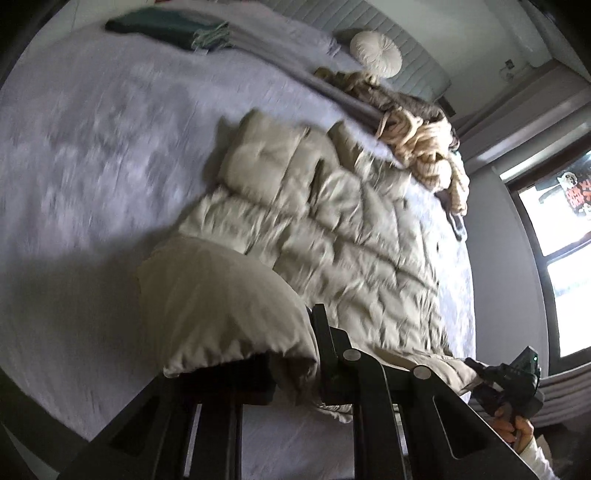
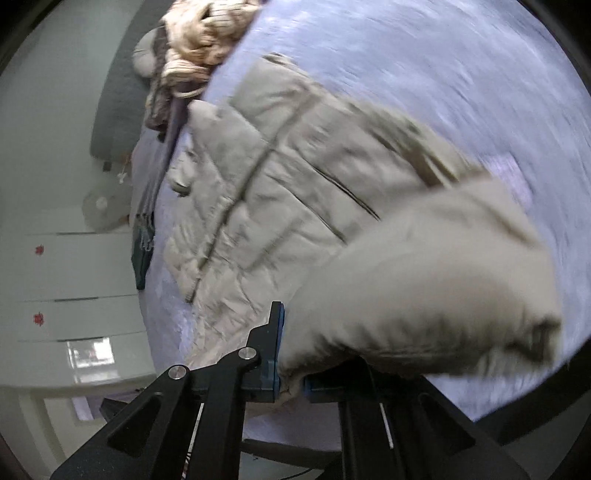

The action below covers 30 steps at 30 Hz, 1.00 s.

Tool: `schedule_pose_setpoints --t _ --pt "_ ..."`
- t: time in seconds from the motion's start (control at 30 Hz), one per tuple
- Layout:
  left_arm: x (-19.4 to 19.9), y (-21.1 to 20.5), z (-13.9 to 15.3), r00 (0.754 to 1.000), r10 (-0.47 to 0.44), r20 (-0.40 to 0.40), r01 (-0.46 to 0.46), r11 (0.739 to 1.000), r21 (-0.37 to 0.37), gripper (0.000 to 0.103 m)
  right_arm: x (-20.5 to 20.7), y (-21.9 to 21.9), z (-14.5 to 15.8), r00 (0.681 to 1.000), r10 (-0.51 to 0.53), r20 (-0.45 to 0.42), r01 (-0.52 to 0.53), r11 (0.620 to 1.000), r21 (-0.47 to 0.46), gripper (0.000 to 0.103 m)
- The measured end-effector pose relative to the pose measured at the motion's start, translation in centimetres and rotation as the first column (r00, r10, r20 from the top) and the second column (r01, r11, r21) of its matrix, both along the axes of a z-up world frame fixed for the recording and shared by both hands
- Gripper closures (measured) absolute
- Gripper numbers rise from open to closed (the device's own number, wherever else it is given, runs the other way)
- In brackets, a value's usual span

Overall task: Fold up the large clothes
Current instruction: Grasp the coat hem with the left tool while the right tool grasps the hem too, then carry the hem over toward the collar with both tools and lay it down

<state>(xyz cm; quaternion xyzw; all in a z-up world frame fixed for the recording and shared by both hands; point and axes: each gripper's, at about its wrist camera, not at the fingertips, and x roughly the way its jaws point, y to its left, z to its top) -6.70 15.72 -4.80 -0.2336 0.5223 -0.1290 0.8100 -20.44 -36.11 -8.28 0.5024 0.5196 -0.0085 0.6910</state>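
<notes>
A beige quilted puffer jacket lies spread on the lavender bed cover. My left gripper is shut on a bunched corner of the jacket's hem near the bed's front edge. My right gripper is shut on another bunched part of the jacket and holds it lifted over the garment. The right gripper also shows in the left wrist view, at the lower right, on the jacket's edge. The views are blurred by motion.
A cream cable-knit garment lies heaped at the far end of the bed, also seen in the right wrist view. A dark green folded cloth and a round white cushion sit near the headboard. A window is at right.
</notes>
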Motion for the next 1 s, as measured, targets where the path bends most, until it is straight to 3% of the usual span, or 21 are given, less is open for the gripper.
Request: schedule_pose_setpoints --t 0.27,0.37,0.53,0.67,0.7,0.77,1.0 --pt "7.7 -2.9 4.1 0.996 0.035 0.085 -0.041 0.996 0.080 0.085 8.7 -1.7 4.1 0.988 0.120 0.096 -0.116 0.992 -0.053 0.094" --pt "11.1 -4.1 4.8 0.993 0.064 0.095 -0.075 0.990 0.118 0.085 14.4 -2.7 6.0 0.970 0.194 0.146 -0.181 0.979 -0.099 0.094" --pt "17.3 -5.5 4.7 0.988 0.093 0.125 -0.112 0.980 0.162 0.085 20.3 -3.5 6.6 0.953 0.253 0.164 -0.228 0.961 -0.157 0.094" --pt "22.5 -6.1 2.1 0.993 0.074 0.094 -0.093 0.973 0.212 0.085 26.7 -3.6 5.3 0.952 0.274 0.133 -0.243 0.947 -0.211 0.094" --pt "23.5 -6.2 1.4 0.994 0.067 0.086 -0.084 0.972 0.219 0.085 26.7 -3.6 5.3 0.952 0.274 0.133 -0.243 0.947 -0.211 0.094" --pt "26.4 -6.4 -1.0 0.998 0.047 0.048 -0.057 0.968 0.243 0.085 29.8 -3.5 3.0 0.966 0.241 0.093 -0.214 0.949 -0.233 0.094" --pt "33.1 -7.2 -9.8 0.994 -0.015 -0.106 0.045 0.958 0.284 0.085 33.9 -3.2 -3.2 0.983 0.185 0.006 -0.177 0.950 -0.259 0.094"
